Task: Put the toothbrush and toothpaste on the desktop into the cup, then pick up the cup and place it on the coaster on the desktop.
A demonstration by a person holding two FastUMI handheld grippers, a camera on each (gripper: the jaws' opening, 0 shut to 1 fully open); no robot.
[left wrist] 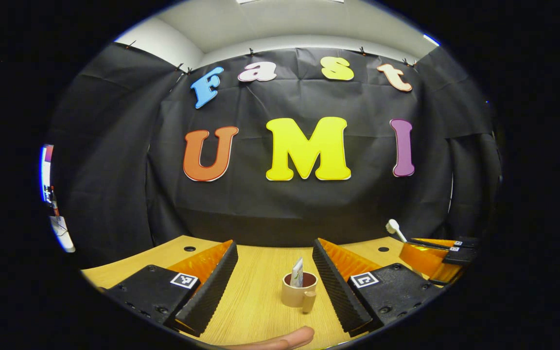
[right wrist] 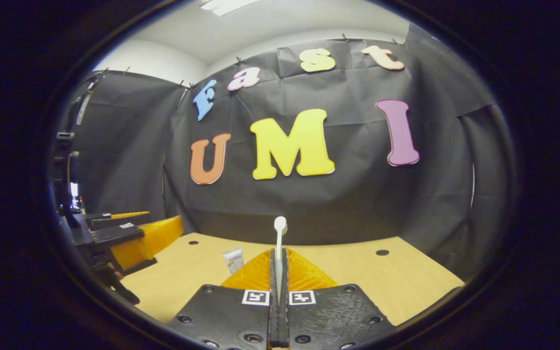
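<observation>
A beige cup (left wrist: 299,293) with its handle toward me stands on the wooden desktop (left wrist: 255,301), between the wide-apart fingers of my open left gripper (left wrist: 274,245). The toothpaste tube (left wrist: 297,273) stands upright inside the cup. To the right, my right gripper (left wrist: 413,243) holds the white toothbrush (left wrist: 394,228) above the desk. In the right gripper view, my right gripper (right wrist: 278,253) is shut on the toothbrush (right wrist: 279,233), whose head points up. The toothpaste tube (right wrist: 233,260) shows just left of the fingers, and my left gripper (right wrist: 163,217) is at the far left.
A person's fingertip (left wrist: 282,339) shows at the bottom edge of the left gripper view. The desktop (right wrist: 358,272) has small round holes (right wrist: 382,252) near the back, and the black cloth wall closes it off behind.
</observation>
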